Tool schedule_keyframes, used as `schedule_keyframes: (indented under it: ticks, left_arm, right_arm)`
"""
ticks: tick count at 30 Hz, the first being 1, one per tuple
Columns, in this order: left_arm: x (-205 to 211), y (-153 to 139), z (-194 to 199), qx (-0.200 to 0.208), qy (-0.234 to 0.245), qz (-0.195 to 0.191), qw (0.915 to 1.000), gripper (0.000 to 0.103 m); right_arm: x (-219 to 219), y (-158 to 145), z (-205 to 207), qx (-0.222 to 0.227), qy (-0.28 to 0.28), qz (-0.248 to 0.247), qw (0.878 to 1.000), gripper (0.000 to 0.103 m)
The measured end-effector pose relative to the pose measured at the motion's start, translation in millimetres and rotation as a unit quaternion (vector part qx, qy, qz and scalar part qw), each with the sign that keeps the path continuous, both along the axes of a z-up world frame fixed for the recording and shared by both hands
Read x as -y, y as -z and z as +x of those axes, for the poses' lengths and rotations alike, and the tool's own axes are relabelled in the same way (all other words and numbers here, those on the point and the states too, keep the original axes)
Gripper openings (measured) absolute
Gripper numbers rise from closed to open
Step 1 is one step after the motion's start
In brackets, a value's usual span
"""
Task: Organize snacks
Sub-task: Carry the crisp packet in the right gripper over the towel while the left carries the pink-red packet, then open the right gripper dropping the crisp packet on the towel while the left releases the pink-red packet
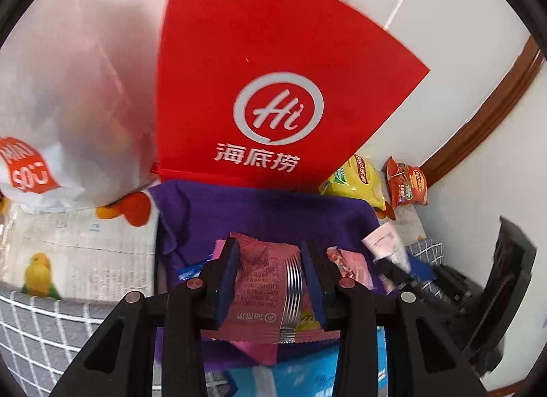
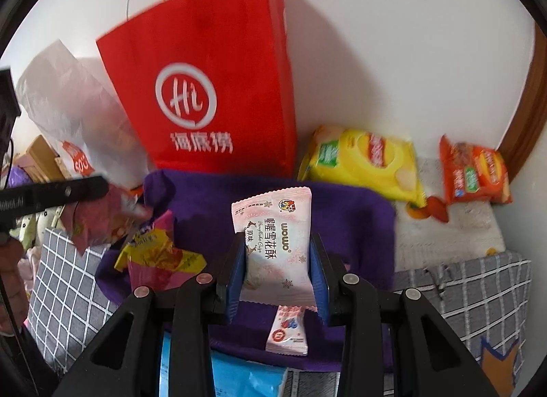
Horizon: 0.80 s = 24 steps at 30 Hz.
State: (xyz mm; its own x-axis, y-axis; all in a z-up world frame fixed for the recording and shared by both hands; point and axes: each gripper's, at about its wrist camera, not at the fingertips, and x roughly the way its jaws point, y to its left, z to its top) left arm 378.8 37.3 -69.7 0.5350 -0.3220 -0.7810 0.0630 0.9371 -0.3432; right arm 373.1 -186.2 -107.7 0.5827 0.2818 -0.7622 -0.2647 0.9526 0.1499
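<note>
purple cloth [image 2: 342, 212] over grid-check bedding [image 2: 65, 277], red paper bag [image 2: 218, 89] against far white wall [image 2: 393, 55]; left gripper [image 1: 270, 280] clamps red sachet [image 1: 263, 280], right gripper [image 2: 278, 270] clamps pink snack pack [image 2: 277, 243].

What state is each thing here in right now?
Left tool: shut on red packet.
Right tool: shut on pink packet.
Red paper bag: upright against the wall.
Yellow chip bag: lying sealed.
Orange chip bag: lying sealed.
</note>
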Motion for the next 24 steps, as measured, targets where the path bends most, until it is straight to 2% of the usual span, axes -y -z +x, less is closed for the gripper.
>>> schedule_keyframes:
  ticks: [5, 11, 24]
  left_arm:
    - [10.5, 12.2, 12.4, -0.008, 0.003, 0.017, 0.9998, 0.035]
    - [13.1, 19.8, 19.5, -0.009, 0.002, 0.016, 0.9998, 0.035]
    - [13.4, 22.6, 21.4, -0.007, 0.004, 0.022, 0.9997, 0.036]
  right_arm:
    - [-13.4, 19.8, 5.5, -0.022, -0.013, -0.016, 1.0, 0.035]
    - [-23.0, 38.5, 10.5, -0.043, -0.021, -0.044, 0.998, 0.035]
    - [-21.4, 51.5, 16.5, -0.066, -0.015, -0.075, 0.995, 0.036]
